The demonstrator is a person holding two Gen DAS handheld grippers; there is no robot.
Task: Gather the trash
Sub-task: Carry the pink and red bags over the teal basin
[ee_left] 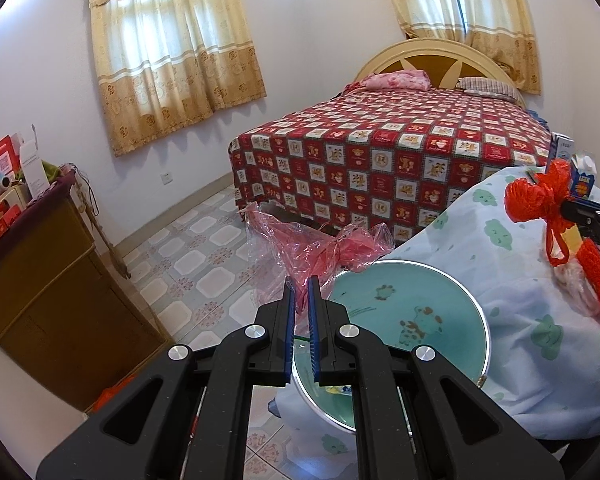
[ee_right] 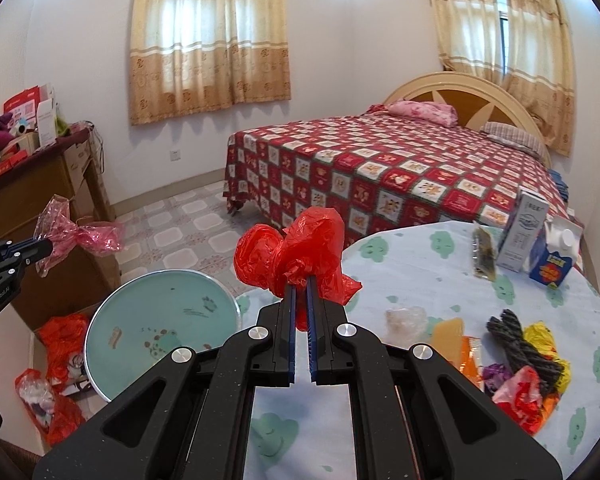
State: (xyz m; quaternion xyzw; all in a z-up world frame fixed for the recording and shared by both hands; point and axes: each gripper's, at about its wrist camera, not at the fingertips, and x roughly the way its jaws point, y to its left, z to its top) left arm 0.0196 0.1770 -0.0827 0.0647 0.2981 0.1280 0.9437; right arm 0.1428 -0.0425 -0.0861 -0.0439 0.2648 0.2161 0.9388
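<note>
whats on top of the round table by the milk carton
On the table, on its cloud-print cloth: a milk carton, a tall white box, a dark wrapper and a heap of plastic scraps. The tabletop itself is hidden by the cloth.

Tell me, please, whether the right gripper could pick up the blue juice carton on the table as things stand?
Probably not yet: the right gripper is shut on a red plastic bag. The path across the table to the juice carton looks clear.
</note>
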